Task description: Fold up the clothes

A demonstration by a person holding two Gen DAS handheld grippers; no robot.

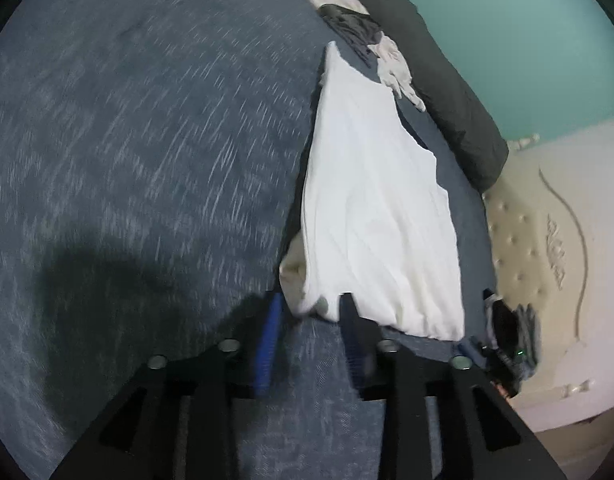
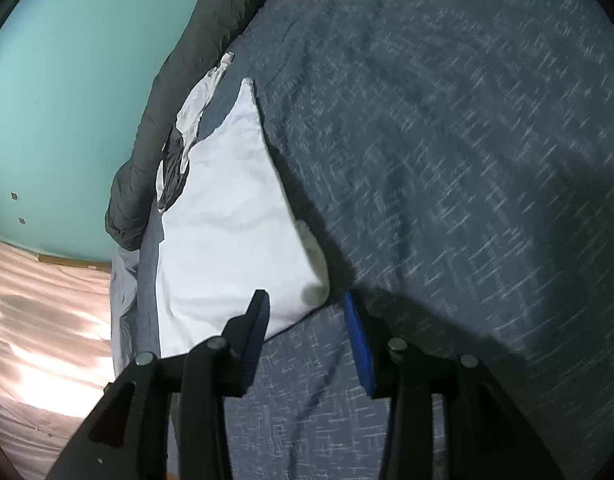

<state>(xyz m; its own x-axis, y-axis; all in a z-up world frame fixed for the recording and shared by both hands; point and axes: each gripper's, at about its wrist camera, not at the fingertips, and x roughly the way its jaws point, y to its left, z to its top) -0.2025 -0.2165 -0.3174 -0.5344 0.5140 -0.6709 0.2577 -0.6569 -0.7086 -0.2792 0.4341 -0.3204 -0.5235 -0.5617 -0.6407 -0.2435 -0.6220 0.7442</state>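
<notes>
While both jaws stand apart with nothing pressed between them, the left hand-held gripper (image 1: 309, 308) and the right hand-held gripper (image 2: 307, 304) hover at the near corners of the folded white garment (image 1: 371, 208), which lies flat on the blue bedspread (image 1: 147, 140). Because each fingertip sits just at the garment's near edge, a careless pull away could snag a corner and drag the layers open. Beyond the garment's far end, a small pile of pale and dark clothes (image 1: 363, 32) rests against a dark rolled blanket (image 1: 459, 92), and pushing the garment forward could tangle it with them.
</notes>
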